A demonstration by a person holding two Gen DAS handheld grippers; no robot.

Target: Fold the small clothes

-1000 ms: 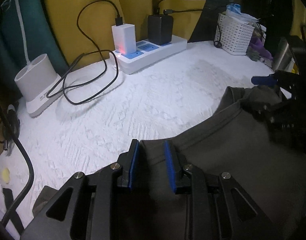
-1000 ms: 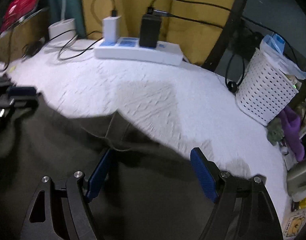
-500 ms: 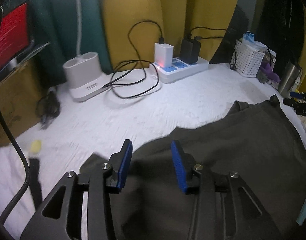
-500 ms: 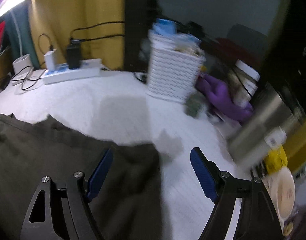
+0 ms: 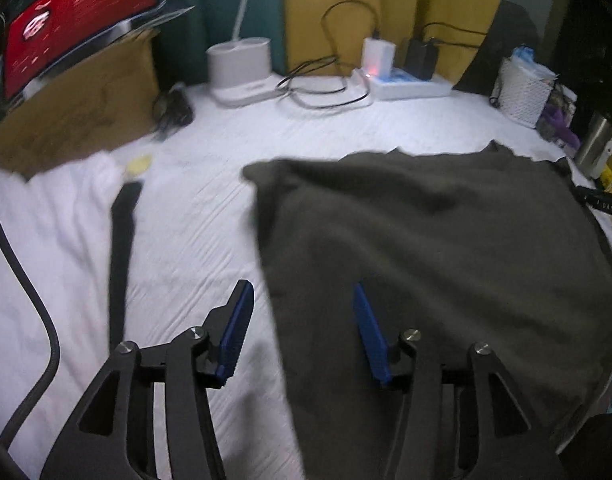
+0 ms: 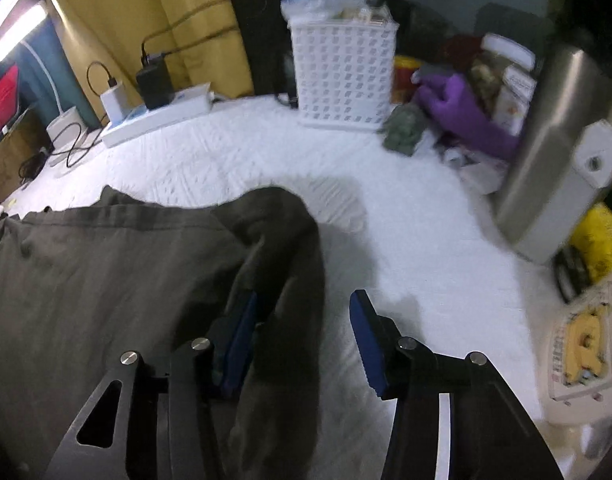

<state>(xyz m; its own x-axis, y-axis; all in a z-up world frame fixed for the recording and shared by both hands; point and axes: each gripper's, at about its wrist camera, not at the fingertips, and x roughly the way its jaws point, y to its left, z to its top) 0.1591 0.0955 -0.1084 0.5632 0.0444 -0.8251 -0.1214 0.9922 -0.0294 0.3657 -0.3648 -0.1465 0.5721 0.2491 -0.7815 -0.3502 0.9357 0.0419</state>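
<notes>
Nearest to us in the left wrist view, our left claw (image 5: 302, 326) has its blue pads parted and its jaws are opening; the left edge of the dark olive garment (image 5: 433, 248) runs down between them, with the right pad over the cloth and the left pad over the white bench (image 5: 194, 216), neither pressing on the fabric. In the right wrist view, our right claw (image 6: 302, 340) has its jaws closing around a bunched fold at the garment's (image 6: 106, 280) right edge; the fold lies against the left pad, while the right pad stands clear of it over the bench (image 6: 405, 220). The garment lies spread flat across the middle of the bench between the two claws. Farther back a black strap (image 5: 122, 248) lies left of it. Beyond, along the far edge, sit a white power strip (image 5: 409, 86) with chargers plugged in, a white lamp base (image 5: 240, 68), and a white perforated basket (image 6: 341, 76).
</notes>
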